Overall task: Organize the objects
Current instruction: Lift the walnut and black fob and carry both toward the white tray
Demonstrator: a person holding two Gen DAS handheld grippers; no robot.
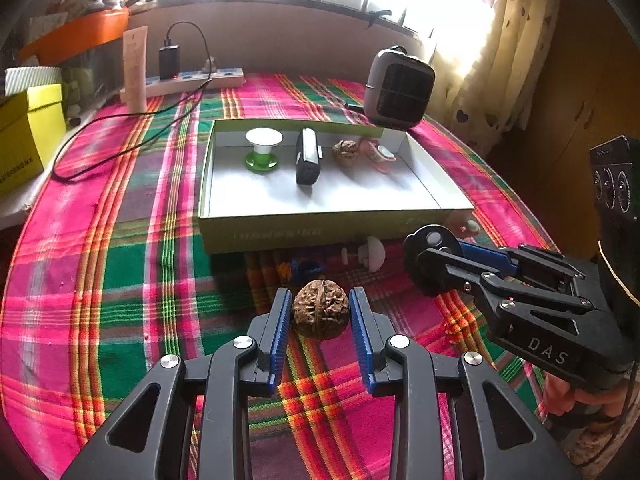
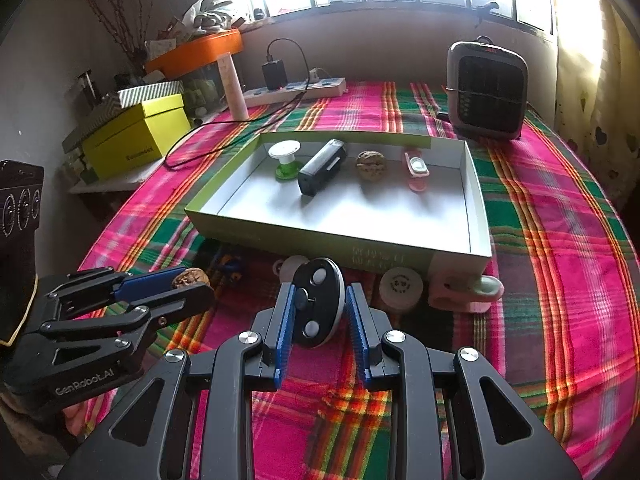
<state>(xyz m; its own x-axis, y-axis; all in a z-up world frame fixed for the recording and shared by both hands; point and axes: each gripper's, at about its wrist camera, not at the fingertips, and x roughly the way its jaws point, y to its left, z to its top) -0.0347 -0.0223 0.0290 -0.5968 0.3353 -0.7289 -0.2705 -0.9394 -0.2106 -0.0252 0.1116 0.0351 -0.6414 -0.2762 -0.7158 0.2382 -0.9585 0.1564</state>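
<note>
My left gripper (image 1: 320, 292) is shut on a brown walnut (image 1: 320, 316), gripped between its blue pads just above the plaid cloth. In the right wrist view that gripper (image 2: 196, 282) shows at the left with the walnut (image 2: 188, 278) at its tips. My right gripper (image 2: 320, 288) is shut on a black round disc with pale buttons (image 2: 318, 312), held on edge. The left wrist view shows it (image 1: 436, 254) at the right with the disc (image 1: 434, 242). Behind both lies an open green box (image 2: 312, 246) holding a green-and-white spool (image 2: 285, 160), a black device (image 2: 322, 172), a second walnut (image 2: 371, 164) and a pink item (image 2: 416, 170).
In front of the box lie a white mushroom-shaped piece (image 1: 370, 254), a blue-and-orange item (image 1: 302, 270), a white round cap (image 2: 401, 286) and a pink clip (image 2: 464, 290). A grey heater (image 2: 488, 88), a power strip (image 2: 296, 90) and a yellow box (image 2: 136, 136) stand further back.
</note>
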